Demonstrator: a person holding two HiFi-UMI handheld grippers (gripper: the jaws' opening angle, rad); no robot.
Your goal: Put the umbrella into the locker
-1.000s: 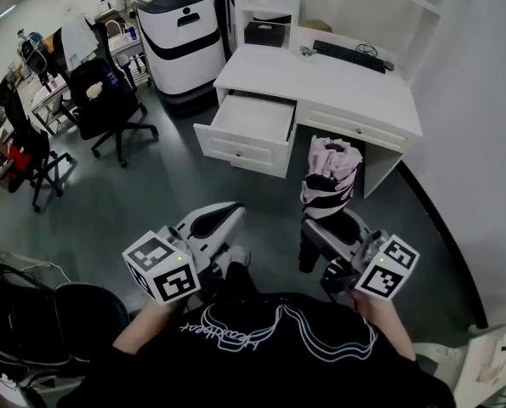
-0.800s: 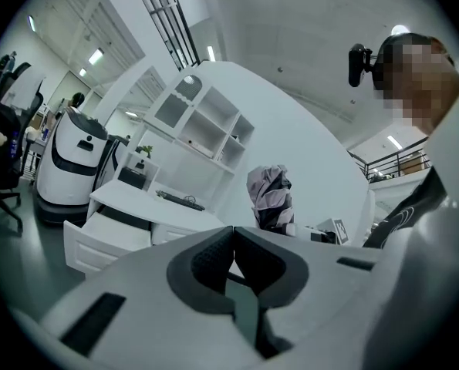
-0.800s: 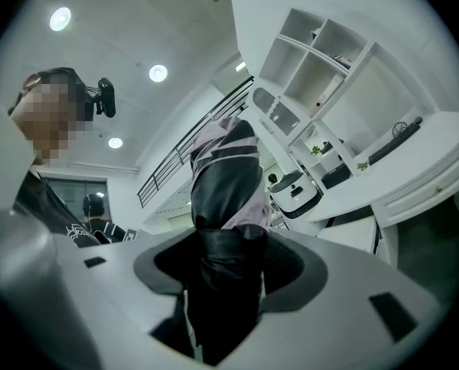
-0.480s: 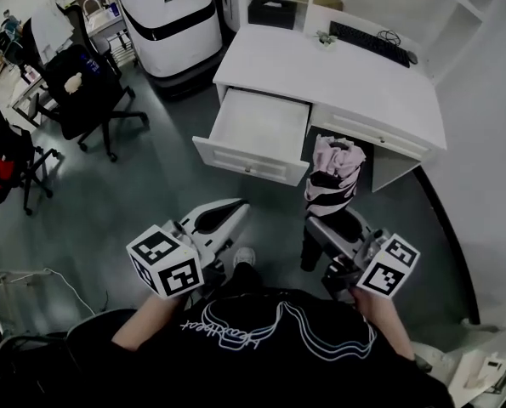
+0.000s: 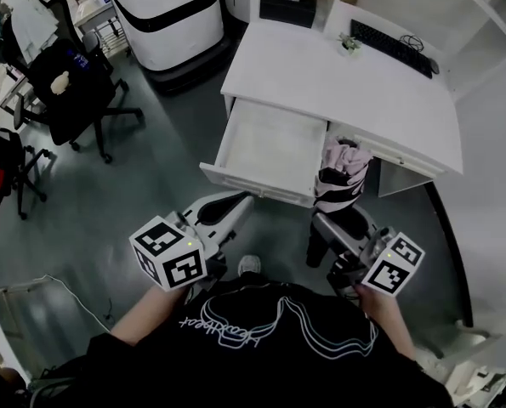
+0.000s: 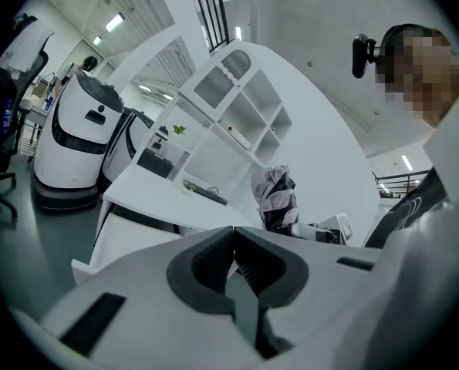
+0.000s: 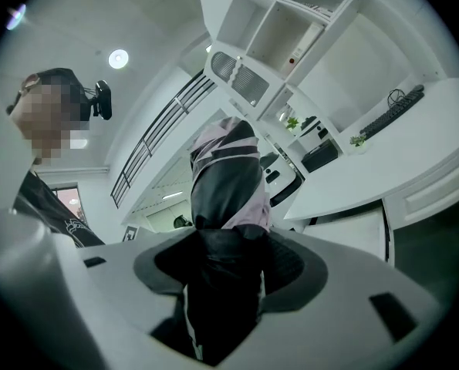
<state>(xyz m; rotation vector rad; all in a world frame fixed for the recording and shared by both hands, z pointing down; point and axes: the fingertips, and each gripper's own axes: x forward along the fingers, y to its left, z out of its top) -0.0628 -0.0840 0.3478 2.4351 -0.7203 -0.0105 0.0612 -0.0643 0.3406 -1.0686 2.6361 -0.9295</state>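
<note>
left gripper: jaws pressed together, nothing between them
right gripper: jaws clamped on the dark lower part of the umbrella
umbrella: folded, pink and black, upright, just before the desk front
drawer: pulled out, left of the umbrella
desk: white; keyboard towards its far edge

1. Grippers: two, the left gripper and the right gripper.
2. Cubes: two, the left cube and the right cube.
3. Umbrella: one.
4. Desk: one.
5. Open drawer: one.
6. Keyboard: one.
7. Chairs: two plainly seen, the upper chair and the lower chair.
8. White machine: one.
</note>
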